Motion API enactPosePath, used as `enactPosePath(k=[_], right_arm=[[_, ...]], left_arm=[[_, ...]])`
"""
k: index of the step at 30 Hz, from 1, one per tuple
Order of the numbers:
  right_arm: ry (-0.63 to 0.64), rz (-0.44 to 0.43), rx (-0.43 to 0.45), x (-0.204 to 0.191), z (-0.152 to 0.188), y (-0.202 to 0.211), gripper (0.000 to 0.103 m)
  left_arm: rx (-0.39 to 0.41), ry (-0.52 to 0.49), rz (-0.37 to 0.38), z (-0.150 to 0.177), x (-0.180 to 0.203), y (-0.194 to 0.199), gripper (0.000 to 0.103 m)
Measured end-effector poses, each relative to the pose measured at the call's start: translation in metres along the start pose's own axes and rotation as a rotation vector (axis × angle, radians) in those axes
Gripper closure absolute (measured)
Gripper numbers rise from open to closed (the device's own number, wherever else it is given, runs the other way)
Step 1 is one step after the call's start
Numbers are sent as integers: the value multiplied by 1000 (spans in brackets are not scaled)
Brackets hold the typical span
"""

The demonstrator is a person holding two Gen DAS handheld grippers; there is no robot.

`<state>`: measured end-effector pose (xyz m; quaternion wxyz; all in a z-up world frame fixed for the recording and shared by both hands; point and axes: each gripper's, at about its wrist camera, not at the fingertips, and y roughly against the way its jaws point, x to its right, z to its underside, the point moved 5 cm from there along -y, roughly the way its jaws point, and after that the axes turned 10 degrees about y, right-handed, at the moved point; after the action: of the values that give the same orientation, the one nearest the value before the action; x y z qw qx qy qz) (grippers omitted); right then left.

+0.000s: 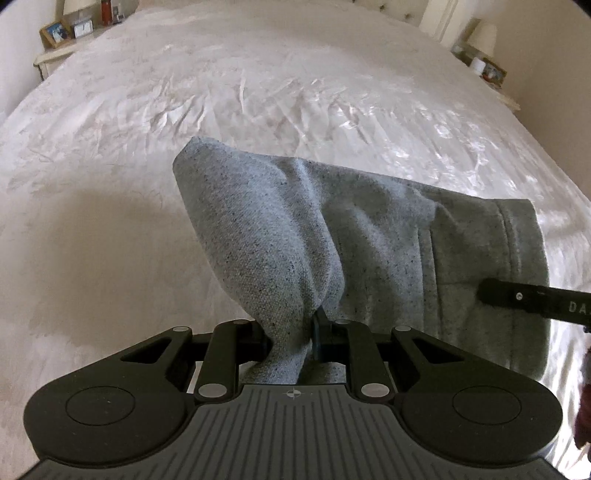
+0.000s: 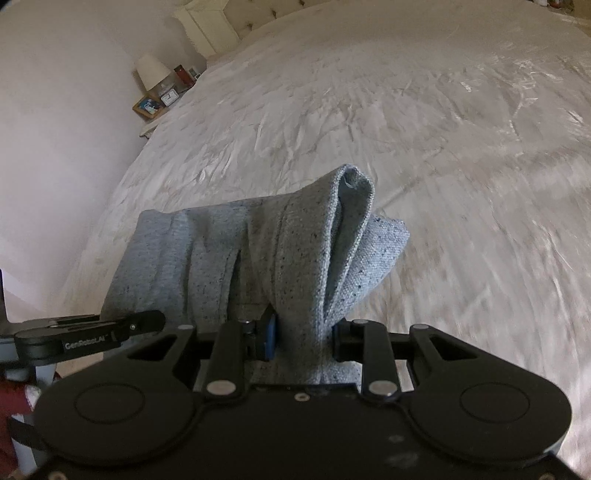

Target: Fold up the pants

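The grey speckled pants (image 1: 295, 236) hang bunched between both grippers, held above a white bed (image 1: 184, 110). My left gripper (image 1: 291, 332) is shut on one bunched edge of the pants. My right gripper (image 2: 303, 336) is shut on another edge of the pants (image 2: 258, 251). The right gripper shows as a black bar at the right of the left wrist view (image 1: 535, 302). The left gripper shows at the lower left of the right wrist view (image 2: 88, 332). A waistband or hem seam runs down the pants' right side in the left wrist view.
The white wrinkled bedspread (image 2: 406, 129) fills both views. A nightstand with a lamp, clock and framed photo (image 2: 155, 92) stands at one side of the bed. Another nightstand with a lamp (image 1: 484, 55) stands at the other. A tufted headboard (image 2: 240, 14) is at the far end.
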<state>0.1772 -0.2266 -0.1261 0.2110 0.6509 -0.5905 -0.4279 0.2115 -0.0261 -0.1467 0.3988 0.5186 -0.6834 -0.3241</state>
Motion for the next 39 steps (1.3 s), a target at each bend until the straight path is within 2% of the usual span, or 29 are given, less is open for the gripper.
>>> enactPosePath(k=[1, 3, 6, 7, 8, 10, 12, 14, 16, 18, 21, 22, 26, 30, 32, 39], right_arm=[[-3, 1, -4, 3, -5, -7, 73], [-14, 29, -25, 14, -11, -26, 65], [-42, 166, -113, 42, -10, -57, 64], [-61, 223, -140, 53, -8, -63, 64], [-79, 248, -145, 61, -7, -66, 64], [-82, 262, -100, 66, -10, -60, 64], [-5, 250, -34, 56, -16, -49, 64], [71, 196, 27, 37, -21, -41, 64], [121, 128, 51, 18, -19, -38, 67], [165, 78, 39, 1, -14, -43, 67], [189, 56, -19, -9, 2, -55, 67], [183, 52, -51, -9, 11, -60, 67], [195, 89, -151, -2, 43, -74, 73], [191, 96, -149, -3, 45, -73, 73], [193, 99, -136, -7, 43, -68, 70], [158, 118, -61, -19, 43, -23, 66]], left_arm=[[-18, 7, -14, -2, -3, -10, 77], [-36, 21, -58, -2, -15, -26, 76], [-47, 63, -247, 2, -44, -49, 77], [-50, 86, -269, 3, -52, -51, 77], [-45, 118, -265, 4, -60, -50, 77], [-16, 156, -243, 4, -68, -40, 77], [18, 166, -210, 5, -69, -28, 77], [33, 163, -171, 4, -64, -21, 77], [26, 139, -122, 13, -53, -18, 77], [0, 98, -95, 22, -42, -21, 77], [-69, 51, -81, 49, -33, -29, 77], [-90, 28, -92, 59, -31, -33, 77], [-89, -36, -137, 83, -35, -36, 77], [-75, -3, -130, 75, -39, -25, 77], [-53, -1, -133, 73, -38, -15, 77], [10, 43, -118, 76, -32, 20, 77]])
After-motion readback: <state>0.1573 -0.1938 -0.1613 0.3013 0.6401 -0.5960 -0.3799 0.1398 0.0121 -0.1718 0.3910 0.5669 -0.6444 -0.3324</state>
